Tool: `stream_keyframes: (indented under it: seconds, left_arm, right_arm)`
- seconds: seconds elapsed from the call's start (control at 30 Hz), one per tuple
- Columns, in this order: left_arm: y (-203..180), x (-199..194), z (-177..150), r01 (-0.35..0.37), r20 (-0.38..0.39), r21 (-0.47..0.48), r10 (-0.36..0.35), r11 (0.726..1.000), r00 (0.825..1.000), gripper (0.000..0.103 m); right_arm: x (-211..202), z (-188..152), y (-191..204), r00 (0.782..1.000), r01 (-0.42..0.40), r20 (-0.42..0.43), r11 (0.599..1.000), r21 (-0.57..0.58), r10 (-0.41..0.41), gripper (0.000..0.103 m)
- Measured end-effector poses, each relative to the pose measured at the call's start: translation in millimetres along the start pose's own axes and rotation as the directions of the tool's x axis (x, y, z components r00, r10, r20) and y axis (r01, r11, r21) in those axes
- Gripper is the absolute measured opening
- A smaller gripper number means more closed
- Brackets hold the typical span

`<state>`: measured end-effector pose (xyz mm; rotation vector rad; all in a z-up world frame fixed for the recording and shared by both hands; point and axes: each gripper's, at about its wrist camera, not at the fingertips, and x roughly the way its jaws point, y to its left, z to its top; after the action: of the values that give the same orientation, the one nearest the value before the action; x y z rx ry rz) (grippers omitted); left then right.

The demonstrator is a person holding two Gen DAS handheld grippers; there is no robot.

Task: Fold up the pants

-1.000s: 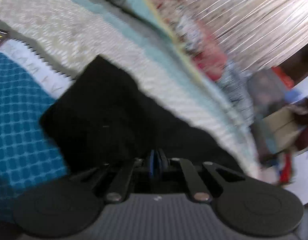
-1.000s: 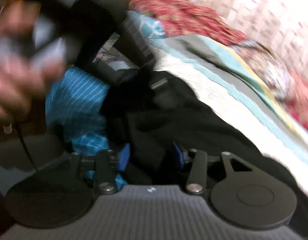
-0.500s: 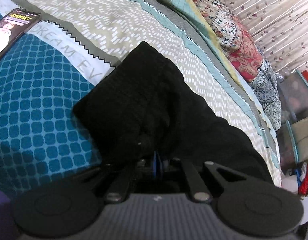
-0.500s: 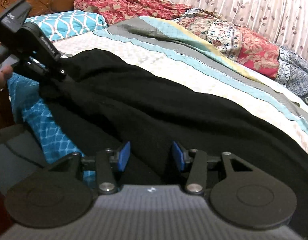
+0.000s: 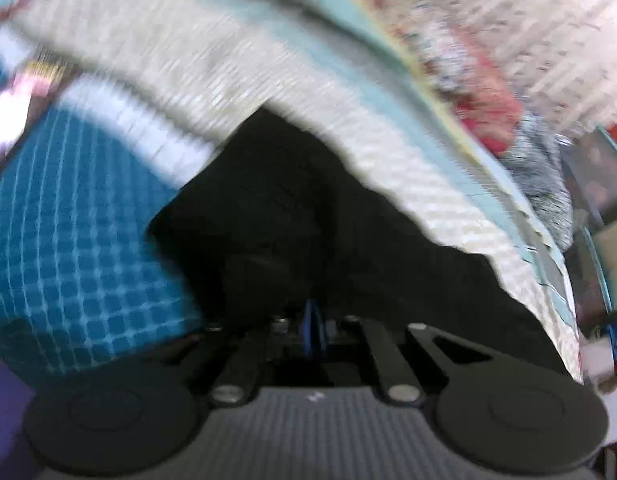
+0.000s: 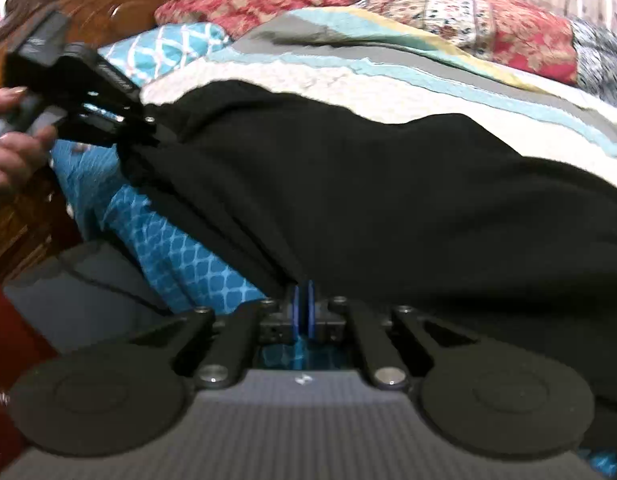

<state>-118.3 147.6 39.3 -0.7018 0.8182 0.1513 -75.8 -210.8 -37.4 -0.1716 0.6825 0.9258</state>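
The left wrist view is heavily motion-blurred: the bedspread [image 5: 236, 92] smears into curved streaks, its print reduced to soft hatching, and the curtain [image 5: 548, 32] at upper right washes out to pale glare. Only the camera's own mount at the bottom edge stays sharp. The black pants [image 5: 308, 220] read as a flat dark mass with almost no fold detail. The right wrist view is clearer, with mild blur at the left edge over the hand [image 6: 12, 152] and wooden headboard [image 6: 108, 4]. Light is even and soft, fairly bright on the quilts [image 6: 448, 12], with no hard shadows. Fisheye bending curves both views, and the corners fall to black.
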Motion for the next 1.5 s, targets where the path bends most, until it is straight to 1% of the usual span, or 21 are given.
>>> stream_keyframes:
  seconds: [0.1, 0.13, 0.2, 0.23, 0.33, 0.43, 0.47, 0.5, 0.57, 0.63, 0.7, 0.73, 0.8, 0.87, 0.93, 1.0, 1.1, 1.17, 1.27, 1.37, 1.5]
  left_arm:
    - [-40.6, -18.8, -1.7, 0.045, 0.065, 0.134, -0.054, 0.990, 0.996, 0.006]
    - [-53.1, -19.2, -2.0, 0.057, 0.065, 0.165, -0.069, 0.985, 0.995, 0.006]
    - [-78.6, -11.1, -4.7, 0.085, 0.039, 0.222, -0.096, 0.971, 0.995, 0.006]
    - [-91.2, -3.4, -7.6, 0.100, 0.014, 0.247, -0.107, 0.964, 0.994, 0.006]
    - [-123.4, 23.8, -22.3, 0.126, -0.072, 0.311, -0.109, 0.942, 0.991, 0.006]
    - [-141.7, 50.1, -41.6, 0.124, -0.148, 0.371, -0.073, 0.920, 0.986, 0.007]
    - [-143.2, 59.9, -47.6, 0.114, -0.172, 0.382, -0.051, 0.917, 0.984, 0.008]
    - [-142.0, 70.4, -52.4, 0.087, -0.192, 0.393, -0.011, 0.915, 0.981, 0.009]
    - [-131.5, 91.5, -60.6, -0.007, -0.237, 0.398, 0.110, 0.917, 0.965, 0.007]
    - [-122.8, 89.0, -59.6, 0.009, -0.241, 0.350, 0.081, 0.937, 0.967, 0.008]
    - [-122.6, 83.2, -56.6, 0.009, -0.247, 0.329, 0.077, 0.944, 0.966, 0.008]
    - [-124.3, 79.4, -54.6, 0.005, -0.240, 0.325, 0.078, 0.946, 0.968, 0.009]
    - [-131.7, 71.9, -52.2, 0.008, -0.225, 0.332, 0.071, 0.943, 0.972, 0.011]
    - [-143.1, 66.1, -52.2, 0.044, -0.216, 0.342, 0.033, 0.939, 0.976, 0.012]
    - [-158.9, 65.1, -53.5, 0.081, -0.213, 0.367, -0.001, 0.927, 0.977, 0.012]
    - [-175.7, 67.5, -58.1, 0.119, -0.225, 0.393, -0.030, 0.912, 0.974, 0.012]
    - [-198.7, 78.1, -70.9, 0.171, -0.272, 0.421, -0.056, 0.891, 0.961, 0.012]
    - [-210.0, 88.6, -82.1, 0.192, -0.310, 0.433, -0.055, 0.881, 0.949, 0.012]
    - [-216.8, 105.9, -98.8, 0.166, -0.346, 0.453, 0.001, 0.876, 0.938, 0.012]
    - [-216.1, 112.4, -105.3, 0.145, -0.343, 0.454, 0.022, 0.879, 0.939, 0.012]
    - [-212.9, 112.3, -102.0, 0.140, -0.352, 0.430, 0.023, 0.892, 0.936, 0.011]
  right_arm:
    - [-5.1, -1.8, -4.4, 0.999, -0.027, 0.031, 1.000, 0.012, 0.027, 0.015]
    - [-8.0, -2.1, -6.2, 0.999, -0.032, 0.038, 0.999, 0.022, 0.032, 0.019]
    - [-20.0, -1.8, -15.6, 0.998, -0.032, 0.062, 0.998, 0.061, 0.029, 0.037]
    - [-28.9, -2.7, -21.8, 0.996, -0.030, 0.088, 0.995, 0.092, 0.022, 0.038]
    - [-56.8, -9.0, -49.1, 0.987, 0.003, 0.160, 0.981, 0.195, -0.035, 0.038]
    - [-76.1, -26.3, -84.4, 0.971, 0.136, 0.145, 0.936, 0.325, -0.191, 0.037]
    - [-79.0, -35.2, -99.5, 0.964, 0.188, 0.102, 0.905, 0.381, -0.244, 0.034]
    - [-81.1, -46.8, -114.8, 0.958, 0.233, 0.051, 0.872, 0.431, -0.282, 0.013]
    - [-95.5, -68.4, -133.7, 0.960, 0.195, 0.080, 0.847, 0.495, -0.268, 0.008]
    - [-109.0, -77.2, -140.3, 0.967, 0.149, 0.094, 0.827, 0.542, -0.235, 0.008]
    - [-123.8, -81.9, -138.2, 0.960, 0.156, 0.113, 0.827, 0.541, -0.256, 0.013]
    - [-133.8, -85.7, -141.2, 0.950, 0.158, 0.139, 0.816, 0.556, -0.279, 0.015]
    - [-161.3, -102.0, -155.3, 0.909, 0.154, 0.206, 0.752, 0.641, -0.362, 0.024]
    - [-189.1, -125.0, -176.5, 0.850, 0.152, 0.235, 0.647, 0.747, -0.471, 0.030]
    - [-212.6, -150.1, -194.0, 0.777, 0.170, 0.215, 0.527, 0.833, -0.591, 0.038]
    - [-230.8, -171.5, -212.5, 0.714, 0.137, 0.202, 0.417, 0.898, -0.670, 0.044]
    - [-244.4, -194.4, -235.8, 0.659, 0.063, 0.195, 0.312, 0.948, -0.726, 0.045]
    - [-245.1, -200.6, -248.9, 0.644, 0.035, 0.196, 0.284, 0.958, -0.739, 0.045]
    - [-237.7, -197.4, -264.0, 0.646, 0.015, 0.201, 0.276, 0.961, -0.737, 0.045]
    - [-237.0, -203.7, -267.2, 0.635, 0.043, 0.163, 0.245, 0.969, -0.755, 0.045]
    - [-236.6, -214.7, -273.5, 0.612, 0.006, 0.151, 0.195, 0.981, -0.777, 0.044]
